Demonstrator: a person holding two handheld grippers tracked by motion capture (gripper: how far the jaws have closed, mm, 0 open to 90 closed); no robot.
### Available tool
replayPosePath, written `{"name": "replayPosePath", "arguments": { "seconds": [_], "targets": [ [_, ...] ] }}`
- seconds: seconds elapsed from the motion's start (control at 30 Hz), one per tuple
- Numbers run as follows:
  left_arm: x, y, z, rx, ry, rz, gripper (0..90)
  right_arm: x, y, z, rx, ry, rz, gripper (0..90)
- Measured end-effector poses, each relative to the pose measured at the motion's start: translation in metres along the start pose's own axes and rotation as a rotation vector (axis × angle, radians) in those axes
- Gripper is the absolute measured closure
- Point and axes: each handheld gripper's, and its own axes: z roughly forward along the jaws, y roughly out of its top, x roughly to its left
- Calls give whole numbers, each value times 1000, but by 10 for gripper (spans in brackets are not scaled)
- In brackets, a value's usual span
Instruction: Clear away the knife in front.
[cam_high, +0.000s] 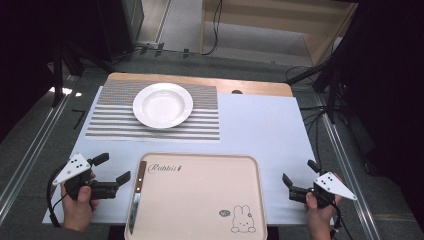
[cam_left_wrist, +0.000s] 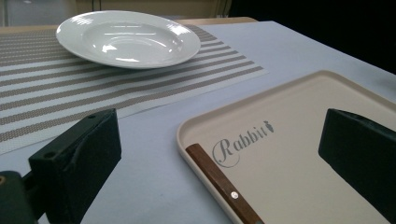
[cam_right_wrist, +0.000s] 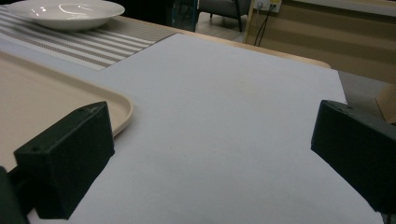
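We are standing at a point where our left gripper (cam_high: 111, 169) is sitting just off the tray's (cam_high: 210, 165) left rim with its jaws spread wide and nothing between them. The knife (cam_high: 136, 200) is lying along the tray's 9 o'clock edge, wooden handle toward the plate (cam_high: 162, 105), blade toward us. In the left gripper view the handle (cam_left_wrist: 223, 183) is running between the two jaws, untouched.

Our right gripper (cam_high: 298, 175) is resting at the tray's 3 o'clock side over bare table cover (cam_high: 260, 125), jaws equally wide and empty.

We are judging the step in hand to be the knife's handling, either just set down or about to be lifted. A pick would call for coming down over the handle and clearing the raised rim beside it.

The plate on the striped mat (cam_high: 110, 120) at 12 o'clock is leaving free cover to its right.
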Motion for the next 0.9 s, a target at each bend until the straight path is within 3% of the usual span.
{"name": "replayPosePath", "arguments": {
  "seconds": [0.5, 0.6, 0.9],
  "targets": [
    [29, -9, -19, -13, 71, -30, 0, 0, 0, 0, 0, 0, 0, 0],
    [34, -11, -22, -16, 89, -16, 0, 0, 0, 0, 0, -1, 2, 0],
    [49, -19, -29, -27, 111, -34, 0, 0, 0, 0, 0, -1, 0, 0]
  ]
}}
